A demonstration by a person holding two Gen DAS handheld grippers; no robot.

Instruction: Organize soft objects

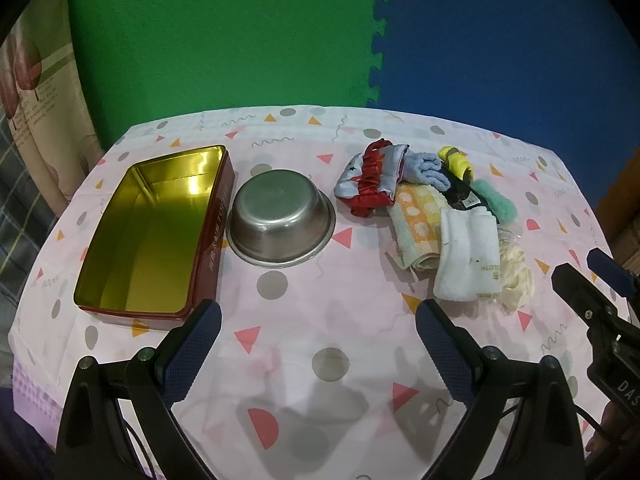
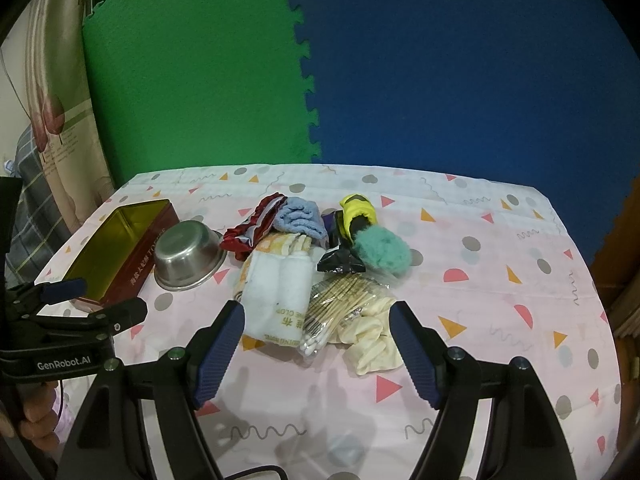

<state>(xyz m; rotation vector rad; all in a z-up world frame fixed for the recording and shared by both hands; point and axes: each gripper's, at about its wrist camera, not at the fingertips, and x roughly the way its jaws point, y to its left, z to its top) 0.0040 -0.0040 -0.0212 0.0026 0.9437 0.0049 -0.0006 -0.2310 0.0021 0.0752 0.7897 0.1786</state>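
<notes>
Evidently the white towel [image 2: 276, 296], in the pile right of the bowl [image 2: 188, 258], is light and floppy, best pinched at its folded edge; the left gripper [image 1: 318, 354] and right gripper [image 2: 318, 354] hang spread, empty.

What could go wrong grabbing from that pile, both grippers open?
1. The white towel overlaps the bag of cotton swabs; the right gripper may pinch both.
2. Items are stacked, so lifting the orange cloth could drag its neighbours.
3. The steel bowl beside the tin could be knocked during drop-off.
</notes>
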